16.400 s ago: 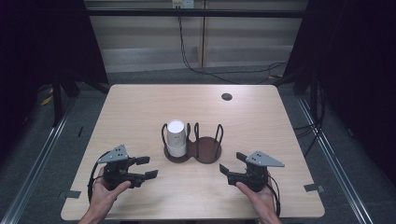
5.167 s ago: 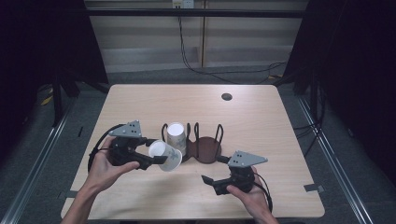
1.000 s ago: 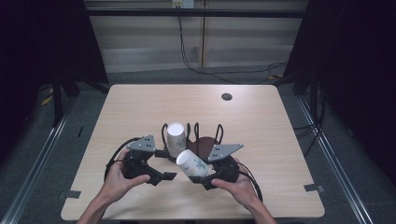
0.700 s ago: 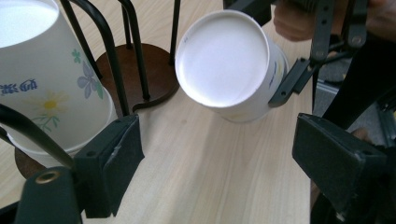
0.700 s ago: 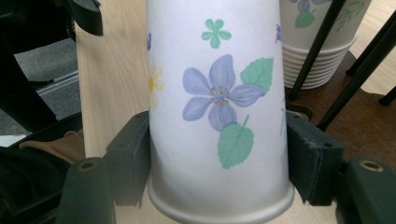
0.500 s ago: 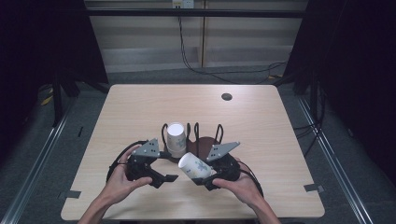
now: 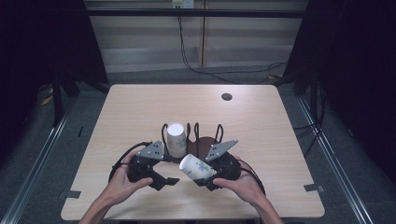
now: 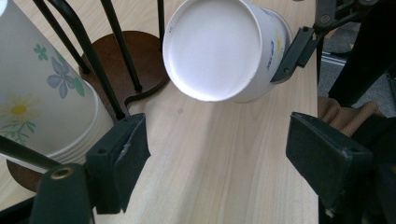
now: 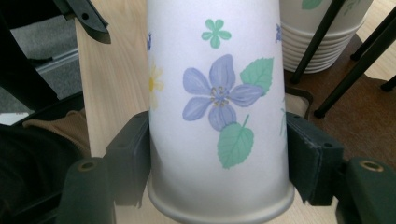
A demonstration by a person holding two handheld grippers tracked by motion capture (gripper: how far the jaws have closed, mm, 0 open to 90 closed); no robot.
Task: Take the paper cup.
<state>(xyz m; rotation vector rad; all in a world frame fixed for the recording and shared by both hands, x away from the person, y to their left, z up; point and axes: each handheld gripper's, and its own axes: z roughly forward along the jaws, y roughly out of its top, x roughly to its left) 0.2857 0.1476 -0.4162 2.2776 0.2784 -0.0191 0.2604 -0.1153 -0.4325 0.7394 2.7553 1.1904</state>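
Paper cup [image 9: 219,121] clamped between right gripper [image 9: 219,154] jaws, base toward left gripper [image 8: 219,154]

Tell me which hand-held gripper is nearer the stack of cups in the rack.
Left. The left hand-held gripper sits just in front of the stack of cups; the right hand-held gripper, clamped on a loose paper cup, is farther off.

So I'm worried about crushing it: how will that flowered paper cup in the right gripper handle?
The paper cup looks thin-walled and empty, so probably light and easy to dent if the right gripper, shut on its sides, squeezes harder. Its walls taper, so it might slip through the pads. Laid on the table, it would likely roll in a curve.
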